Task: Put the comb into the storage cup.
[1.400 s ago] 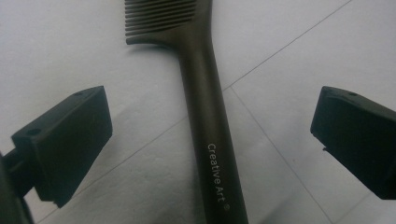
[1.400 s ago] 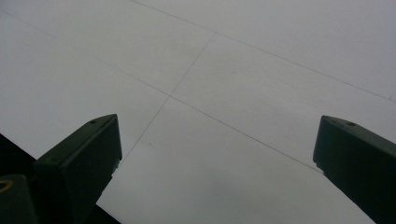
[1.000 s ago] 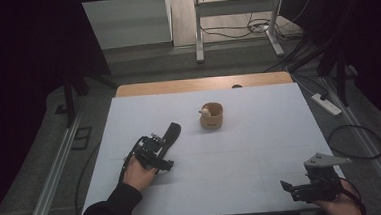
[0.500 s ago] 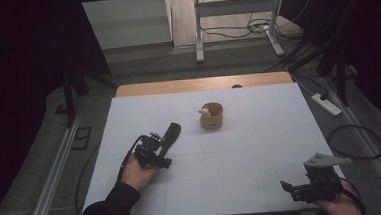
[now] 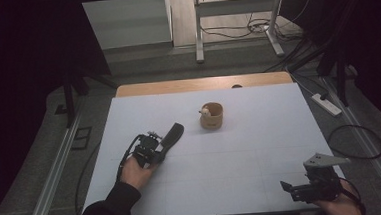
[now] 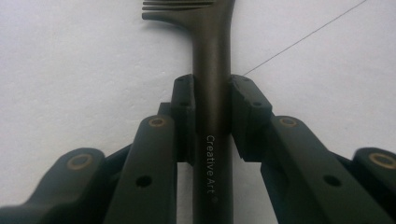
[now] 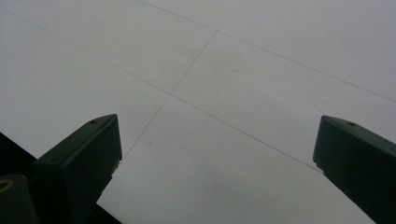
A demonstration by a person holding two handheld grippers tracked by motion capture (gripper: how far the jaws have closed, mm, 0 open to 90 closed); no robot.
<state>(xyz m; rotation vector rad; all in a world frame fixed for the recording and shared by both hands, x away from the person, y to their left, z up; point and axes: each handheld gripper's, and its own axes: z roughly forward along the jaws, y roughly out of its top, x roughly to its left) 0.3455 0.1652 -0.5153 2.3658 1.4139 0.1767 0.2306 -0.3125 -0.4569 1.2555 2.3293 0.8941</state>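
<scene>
A dark, long-handled tool [image 6: 212,56] with a comb-like toothed end lies on the white table sheet [image 5: 241,154]. "Creative Art" is printed on its handle. My left gripper [image 6: 212,86] has just been closing, and its pads [image 6: 185,105] now press on the handle from both sides. From above, the left gripper [image 5: 162,145] sits left of centre with the tool [image 5: 174,133] sticking out past it toward the cup. My right gripper [image 5: 285,188] rests at the near right corner, jaws wide apart over bare sheet [image 7: 217,135], holding nothing.
A small round wooden cup [image 5: 212,116] with a pale item inside stands behind the middle of the sheet. A strip of wooden tabletop [image 5: 202,83] shows at the far edge. Cables and a power strip [image 5: 327,104] lie on the floor to the right.
The left gripper's jaws have closed onto the tool's handle, with the hand shifting only slightly. The right gripper and the cup have stayed put.
</scene>
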